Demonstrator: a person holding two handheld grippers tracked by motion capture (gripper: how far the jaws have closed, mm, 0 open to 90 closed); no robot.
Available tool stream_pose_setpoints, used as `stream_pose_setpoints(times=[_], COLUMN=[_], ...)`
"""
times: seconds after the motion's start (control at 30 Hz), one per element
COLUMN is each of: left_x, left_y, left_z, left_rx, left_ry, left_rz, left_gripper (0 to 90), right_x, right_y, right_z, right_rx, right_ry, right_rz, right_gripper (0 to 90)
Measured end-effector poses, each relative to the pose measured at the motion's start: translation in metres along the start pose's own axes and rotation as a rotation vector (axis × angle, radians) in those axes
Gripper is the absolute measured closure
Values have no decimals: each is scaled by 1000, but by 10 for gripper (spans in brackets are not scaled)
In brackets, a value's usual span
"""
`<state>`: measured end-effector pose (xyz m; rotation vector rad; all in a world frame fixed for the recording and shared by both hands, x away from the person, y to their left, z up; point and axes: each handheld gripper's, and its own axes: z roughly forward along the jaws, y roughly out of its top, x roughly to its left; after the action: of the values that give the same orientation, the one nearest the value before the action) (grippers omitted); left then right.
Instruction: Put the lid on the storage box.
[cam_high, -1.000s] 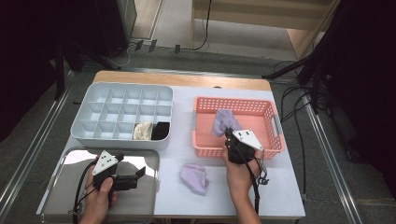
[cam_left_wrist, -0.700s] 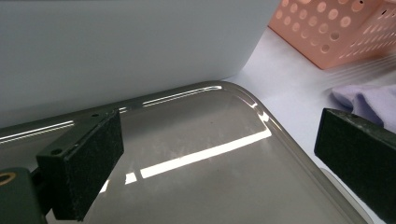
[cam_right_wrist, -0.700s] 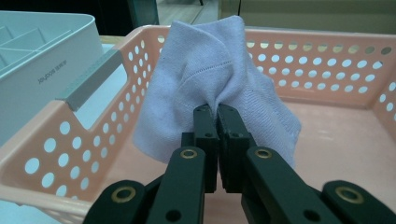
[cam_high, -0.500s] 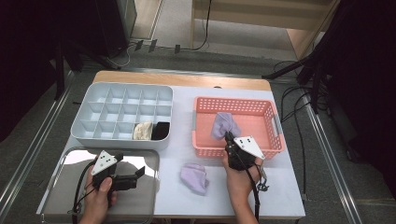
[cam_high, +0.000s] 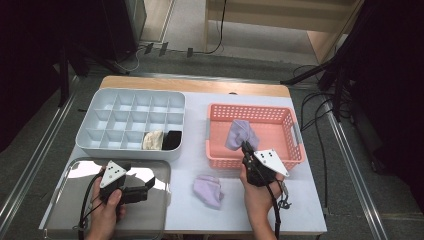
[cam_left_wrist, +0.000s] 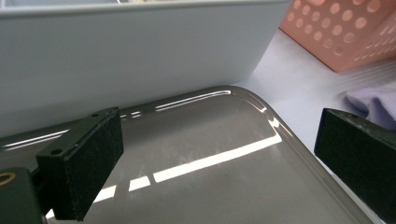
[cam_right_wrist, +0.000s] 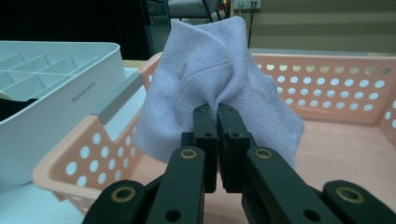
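My right tongs (cam_right_wrist: 216, 114) are clamped tight on a lilac sock (cam_right_wrist: 219, 79), pinching a fold of it, cloth bunched above the tips. In the high view the right tongs (cam_high: 246, 147) sit at the near wall of the pink basket (cam_high: 295, 125), sock (cam_high: 240, 134) lifted inside it, hanging at about 11 o'clock from the tips. My left tongs (cam_left_wrist: 210, 154) stand wide apart with nothing between them, parked over the steel tray (cam_left_wrist: 224, 186); high view has the left tongs (cam_high: 148, 184) at the tray's (cam_high: 65, 210) right half, idle.

Further out: second lilac sock (cam_high: 208, 190) lies flat on the white bench (cam_high: 190, 165), at 8 o'clock from the right tongs, just beside the tray. The grey divided organiser (cam_high: 100, 120) is at 10 o'clock, well apart from the basket; a cream sock (cam_high: 152, 140) and a black sock (cam_high: 171, 140) sit in two neighbouring near-row cells.

Step, my read: pick out of the basket, sock secured, carry about to begin. Next move calls for lifting clear of the basket wall, then swinging left toward the bench sock or an open organiser cell; keep the clamp firm, since the grip is on a thin fold only.
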<state>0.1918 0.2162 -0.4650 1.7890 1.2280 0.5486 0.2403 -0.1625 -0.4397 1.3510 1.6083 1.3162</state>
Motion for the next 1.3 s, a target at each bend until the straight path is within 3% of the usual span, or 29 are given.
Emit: stream_pose_setpoints(times=[0.3, 0.47, 1.07, 1.3], left_x=[-5, -9, -32, -36], left_y=[2, 4, 4, 3], left_z=[0, -1, 2, 3], left_rx=[13, 13, 7, 7], left_ry=[32, 28, -43, -64], left_rz=[28, 27, 54, 53], left_gripper=[19, 19, 19, 19], right_x=[6, 12, 27, 30], right_y=[4, -1, -21, -33], right_z=[-17, -28, -62, -75], right_rx=[-16, -10, -1, 26], right_ry=[21, 32, 62, 76], right_rz=[2, 1, -15, -13], right_gripper=[879, 880, 880, 879])
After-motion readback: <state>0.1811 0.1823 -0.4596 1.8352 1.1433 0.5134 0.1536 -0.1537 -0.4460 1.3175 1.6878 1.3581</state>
